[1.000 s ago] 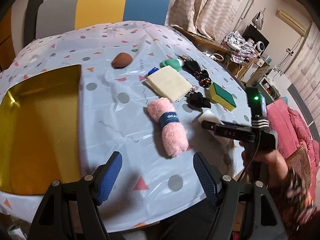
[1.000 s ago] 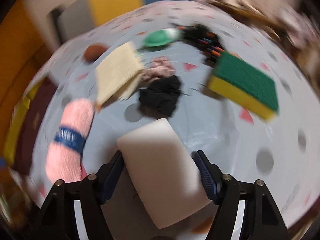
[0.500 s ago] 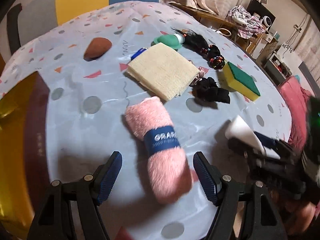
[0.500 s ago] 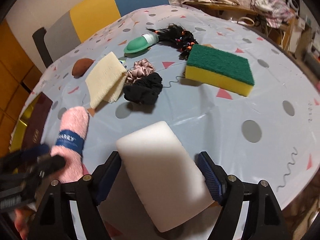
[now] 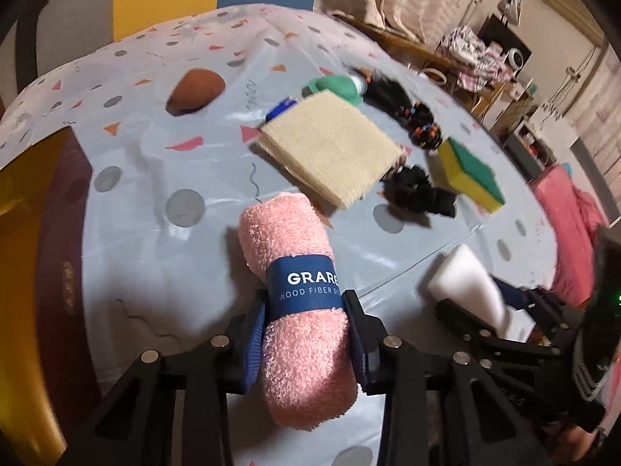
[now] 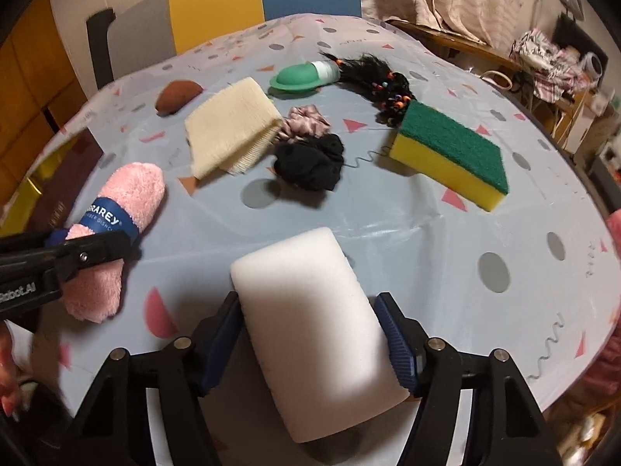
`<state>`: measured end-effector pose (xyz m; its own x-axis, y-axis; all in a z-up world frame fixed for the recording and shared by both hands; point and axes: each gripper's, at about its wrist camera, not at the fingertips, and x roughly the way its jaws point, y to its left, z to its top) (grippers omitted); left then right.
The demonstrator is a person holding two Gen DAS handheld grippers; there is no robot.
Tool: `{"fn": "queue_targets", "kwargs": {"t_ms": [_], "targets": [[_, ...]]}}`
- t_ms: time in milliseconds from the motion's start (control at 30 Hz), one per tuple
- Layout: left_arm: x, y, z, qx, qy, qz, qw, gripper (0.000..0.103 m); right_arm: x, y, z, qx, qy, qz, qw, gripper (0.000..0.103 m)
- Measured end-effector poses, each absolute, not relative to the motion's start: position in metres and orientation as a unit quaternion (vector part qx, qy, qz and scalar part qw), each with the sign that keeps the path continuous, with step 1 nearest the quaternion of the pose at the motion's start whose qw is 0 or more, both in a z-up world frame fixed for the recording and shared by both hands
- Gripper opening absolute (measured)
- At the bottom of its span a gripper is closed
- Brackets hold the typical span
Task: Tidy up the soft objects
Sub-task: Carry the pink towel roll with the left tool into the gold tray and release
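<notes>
My left gripper (image 5: 305,310) is shut on a rolled pink towel (image 5: 287,233) with a blue paper band, gripping it just below the band; the roll lies on the dotted tablecloth (image 5: 186,256). In the right wrist view the same towel (image 6: 136,190) sits at the left with the left gripper (image 6: 77,242) clamped across it. My right gripper (image 6: 308,306) is closing, and its blue pads touch both long sides of a white foam sponge (image 6: 302,291) near the table's front edge. The left wrist view shows that sponge (image 5: 462,279) at the right.
Further back lie a cream cloth (image 6: 229,128), a black scrunchie (image 6: 310,163), a pink scrunchie (image 6: 306,120), a green-and-yellow sponge (image 6: 450,147), a green silicone brush (image 6: 302,77), a black beaded hairpiece (image 6: 380,81) and a brown sponge (image 6: 176,93). A gold box (image 5: 23,272) stands at the left.
My left gripper moved forward and down over the pink towel, then shut on it. The right gripper's pads drew in against the white sponge.
</notes>
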<state>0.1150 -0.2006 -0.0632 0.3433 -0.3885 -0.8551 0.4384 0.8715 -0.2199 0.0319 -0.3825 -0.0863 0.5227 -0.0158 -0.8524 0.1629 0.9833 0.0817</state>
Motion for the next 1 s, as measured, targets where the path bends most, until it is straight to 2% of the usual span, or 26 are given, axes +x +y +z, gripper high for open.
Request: {"fn": "queue_targets", "kwargs": {"t_ms": [267, 500, 767, 1000], "targets": [[0.106, -0.157, -0.021, -0.011, 0.473, -0.257, 0.842, 0.037, 0.041, -0.352, -0.075, 0.088, 0.472, -0.018, 0.877, 0.068], [0.115, -0.084, 0.005, -0.043, 0.457, -0.219, 0.861, 0.037, 0.042, -0.326, -0.074, 0.086, 0.472, 0.007, 0.877, 0.068], [0.150, -0.002, -0.001, -0.077, 0.472, -0.154, 0.864, 0.037, 0.044, -0.306, -0.072, 0.095, 0.466, 0.025, 0.879, 0.068], [0.186, 0.052, -0.026, -0.024, 0.506, -0.091, 0.857, 0.037, 0.047, -0.283, -0.067, 0.098, 0.461, 0.033, 0.881, 0.068]]}}
